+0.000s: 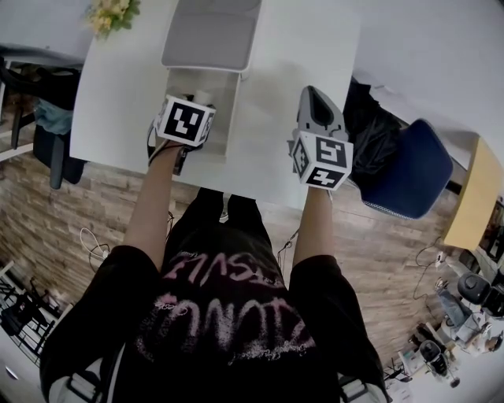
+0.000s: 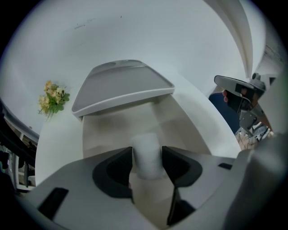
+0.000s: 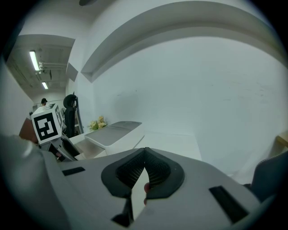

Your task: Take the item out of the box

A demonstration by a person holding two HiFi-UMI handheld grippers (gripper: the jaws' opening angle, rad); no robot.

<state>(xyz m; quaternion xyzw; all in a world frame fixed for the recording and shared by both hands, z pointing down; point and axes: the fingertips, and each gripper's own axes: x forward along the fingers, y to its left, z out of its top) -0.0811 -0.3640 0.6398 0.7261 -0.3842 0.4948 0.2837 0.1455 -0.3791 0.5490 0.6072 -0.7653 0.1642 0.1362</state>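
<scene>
An open white box (image 1: 230, 118) with a grey lid (image 1: 211, 35) folded back stands on the white table (image 1: 118, 94). Inside it stands a white cylindrical item (image 2: 146, 152), upright. My left gripper (image 2: 147, 164) points steeply down into the box, and its two dark pads lie against the item's sides. In the head view the left gripper (image 1: 194, 106) is mostly hidden under its marker cube. My right gripper (image 1: 317, 94) hovers over bare table to the right of the box, jaws shut with nothing in them (image 3: 145, 155).
A small bunch of yellow flowers (image 1: 110, 14) lies at the table's far left corner. A blue chair (image 1: 409, 169) stands off the table's right side and a dark chair (image 1: 47, 118) off its left. The table's near edge runs just under my wrists.
</scene>
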